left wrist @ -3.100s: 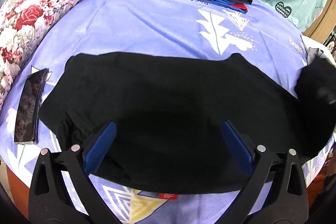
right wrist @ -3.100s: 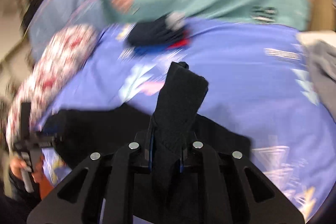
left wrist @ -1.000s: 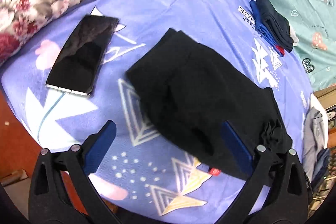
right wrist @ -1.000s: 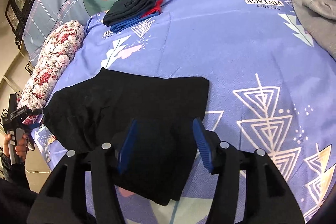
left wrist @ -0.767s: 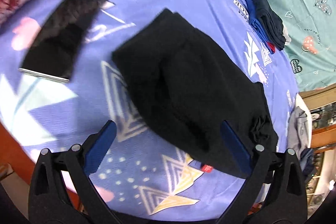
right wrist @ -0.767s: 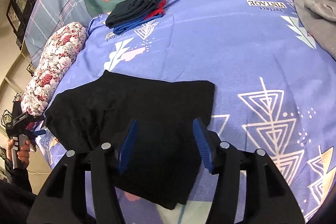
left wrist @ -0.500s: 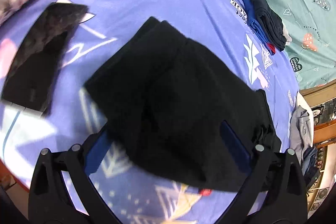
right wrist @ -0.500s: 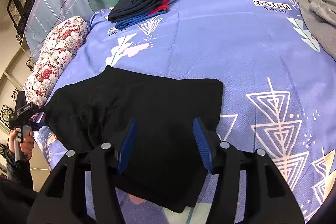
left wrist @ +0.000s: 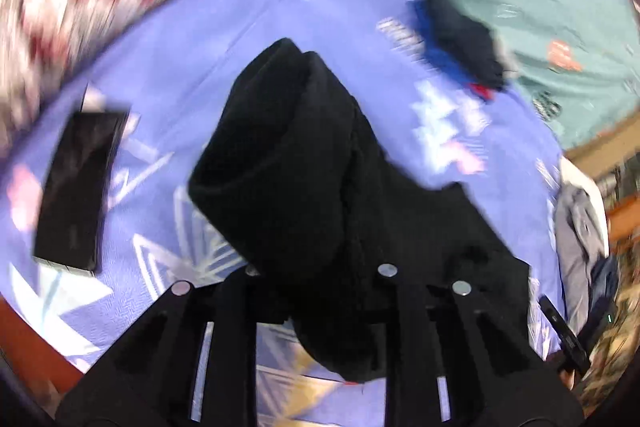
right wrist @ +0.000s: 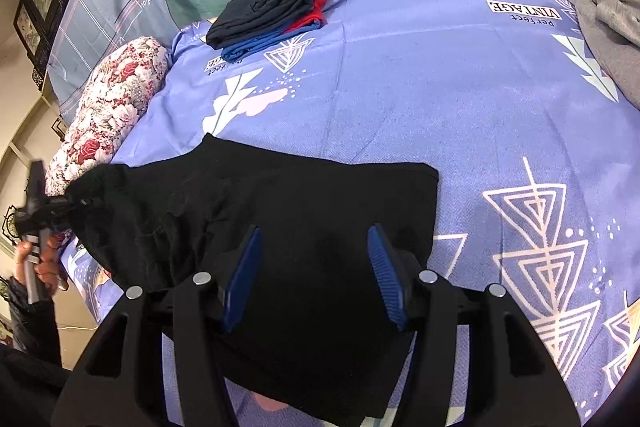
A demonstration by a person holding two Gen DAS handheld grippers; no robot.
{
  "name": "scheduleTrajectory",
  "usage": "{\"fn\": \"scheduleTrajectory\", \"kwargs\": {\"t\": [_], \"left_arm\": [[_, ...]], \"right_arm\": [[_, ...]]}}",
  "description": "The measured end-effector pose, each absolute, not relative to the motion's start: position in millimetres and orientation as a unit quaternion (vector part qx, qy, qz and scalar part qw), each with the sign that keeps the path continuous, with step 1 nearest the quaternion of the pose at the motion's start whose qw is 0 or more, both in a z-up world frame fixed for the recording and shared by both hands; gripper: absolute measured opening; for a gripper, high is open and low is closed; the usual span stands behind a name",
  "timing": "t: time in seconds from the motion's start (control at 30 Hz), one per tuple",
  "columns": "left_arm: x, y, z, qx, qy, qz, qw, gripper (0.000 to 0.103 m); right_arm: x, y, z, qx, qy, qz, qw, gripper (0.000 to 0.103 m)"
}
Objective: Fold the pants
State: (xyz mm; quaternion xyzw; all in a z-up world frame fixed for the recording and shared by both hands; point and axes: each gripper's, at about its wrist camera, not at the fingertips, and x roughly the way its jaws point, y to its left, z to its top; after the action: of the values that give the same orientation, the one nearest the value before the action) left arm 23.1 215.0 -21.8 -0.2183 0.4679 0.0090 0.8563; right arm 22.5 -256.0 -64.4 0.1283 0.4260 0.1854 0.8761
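left wrist: phone (left wrist: pixel 78 187) beside pants (left wrist: pixel 296 163) | right wrist: grey garment (right wrist: pixel 612 27)

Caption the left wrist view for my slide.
Left gripper, jaws just closed, lifts an end of the black pants off the purple bedsheet beside a phone.

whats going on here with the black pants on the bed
A person is folding black pants on a purple bedsheet, a gripper in each hand. The left gripper has just been closing its jaws and now pinches one end of the pants, lifting it. The right gripper hovers open over the other end. A phone lies nearby.
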Motion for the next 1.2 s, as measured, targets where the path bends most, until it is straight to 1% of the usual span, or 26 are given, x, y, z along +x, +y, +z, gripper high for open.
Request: {"fn": "scheduleTrajectory", "kwargs": {"t": [0.07,0.17,0.27,0.3,0.33,0.4,0.47,0.57,0.6,0.67,0.73,0.77,0.8,0.83,0.87,0.9,0.93,1.03,1.07,1.1,1.2], "left_arm": [[25,183,13,-0.177,0.447,-0.011,0.877,0.02],[26,133,46,-0.129,0.426,-0.053,0.894,0.02],[27,67,61,-0.066,0.423,-0.11,0.897,0.021],[30,44,61,-0.033,0.423,-0.122,0.897,0.023],[33,15,57,0.004,0.425,-0.132,0.895,0.025],[38,-21,47,0.022,0.437,-0.157,0.885,0.025],[45,-62,22,0.044,0.461,-0.187,0.866,0.025],[53,-103,-22,0.092,0.489,-0.187,0.847,0.03],[57,-114,-39,0.102,0.504,-0.18,0.838,0.032],[64,-130,-72,0.099,0.544,-0.184,0.813,0.043],[63,-137,-86,0.087,0.561,-0.2,0.798,0.073],[59,-139,-85,0.085,0.557,-0.216,0.797,0.08],[56,-138,-80,0.074,0.558,-0.239,0.791,0.095],[56,-134,-73,0.043,0.568,-0.268,0.777,0.099],[58,-129,-69,0.018,0.577,-0.28,0.767,0.099],[59,-122,-64,-0.012,0.584,-0.292,0.757,0.099],[60,-111,-54,-0.052,0.585,-0.309,0.748,0.1],[59,-86,-31,-0.084,0.569,-0.308,0.758,0.101],[58,-72,-23,-0.082,0.555,-0.285,0.777,0.101],[56,-57,-16,-0.075,0.538,-0.256,0.8,0.101],[54,-19,-8,-0.056,0.5,-0.177,0.846,0.101]], "right_arm": [[20,-260,-63,0.134,0.421,0.187,0.878,0.056],[15,-269,-61,0.141,0.412,0.188,0.881,0.056],[9,-279,-60,0.145,0.406,0.185,0.883,0.056],[7,-283,-60,0.148,0.404,0.184,0.884,0.056],[6,-287,-60,0.152,0.402,0.183,0.884,0.056],[3,-294,-60,0.158,0.401,0.178,0.884,0.056],[-1,-302,-61,0.166,0.403,0.172,0.884,0.056],[-9,-310,-61,0.169,0.401,0.169,0.884,0.056],[-12,-313,-61,0.17,0.399,0.17,0.885,0.056],[-14,-318,-60,0.177,0.398,0.171,0.884,0.056],[-15,-323,-61,0.198,0.409,0.183,0.872,0.056],[-14,-325,-62,0.208,0.415,0.186,0.866,0.056],[-14,-327,-62,0.215,0.416,0.188,0.863,0.058],[-13,-328,-60,0.217,0.415,0.19,0.863,0.061],[-12,-328,-59,0.218,0.415,0.188,0.863,0.063],[-9,-328,-58,0.223,0.415,0.184,0.863,0.072],[-6,-328,-57,0.228,0.414,0.183,0.862,0.076],[7,-321,-55,0.25,0.421,0.204,0.848,0.078],[12,-317,-55,0.26,0.424,0.217,0.84,0.08],[19,-311,-57,0.276,0.43,0.232,0.828,0.087],[34,-297,-64,0.304,0.451,0.257,0.799,0.088]]}}
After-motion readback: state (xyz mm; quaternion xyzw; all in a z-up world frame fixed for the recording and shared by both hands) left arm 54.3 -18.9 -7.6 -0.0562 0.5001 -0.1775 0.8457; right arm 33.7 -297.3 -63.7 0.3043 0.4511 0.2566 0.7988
